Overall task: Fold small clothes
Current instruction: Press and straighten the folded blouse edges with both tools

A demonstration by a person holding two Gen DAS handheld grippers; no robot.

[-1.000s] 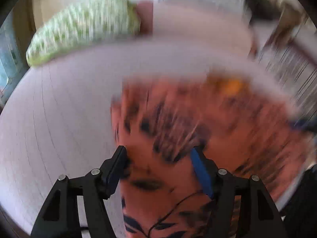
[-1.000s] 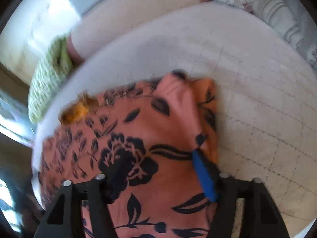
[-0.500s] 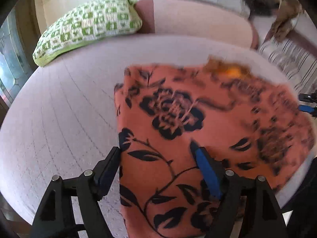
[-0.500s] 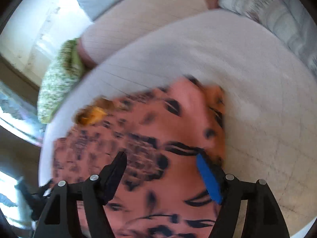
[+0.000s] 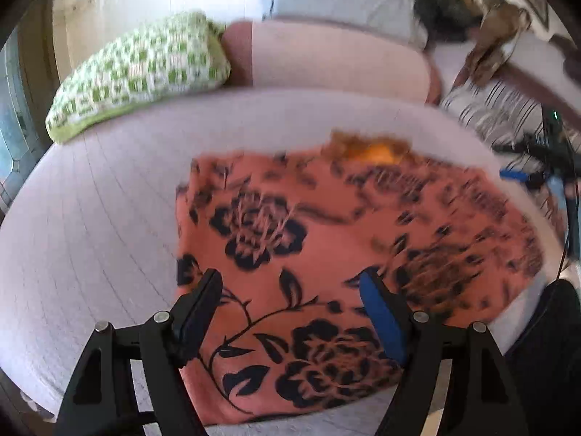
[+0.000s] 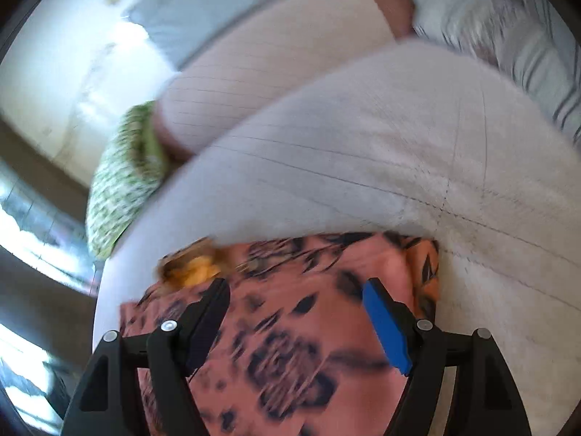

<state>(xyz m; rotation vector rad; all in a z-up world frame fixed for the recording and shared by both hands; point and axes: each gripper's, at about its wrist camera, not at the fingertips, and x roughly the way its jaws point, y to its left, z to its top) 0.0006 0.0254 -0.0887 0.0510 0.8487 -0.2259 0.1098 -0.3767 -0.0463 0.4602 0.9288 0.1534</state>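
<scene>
A salmon-orange garment (image 5: 272,225) with black flower print lies spread flat on the pale quilted bed (image 5: 90,218), an orange-yellow patch (image 5: 377,152) at its far edge. My left gripper (image 5: 290,276) hovers open over the garment's near left part, nothing between its fingers. In the right wrist view the same garment (image 6: 290,345) fills the lower middle, with a folded edge on its right side. My right gripper (image 6: 295,285) stands open above it, holding nothing. That gripper's blue pad (image 5: 514,175) shows past the garment's right edge in the left wrist view.
A green-and-white checked pillow (image 5: 145,72) and a pale pink bolster (image 5: 326,61) lie along the far side of the bed. A striped pillow (image 5: 501,109) sits at the far right. Bare quilt (image 6: 399,145) stretches left of and beyond the garment.
Both grippers have risen and drawn back from the garment, and their jaws have widened. More of the garment now shows, lying flat on the bed.
</scene>
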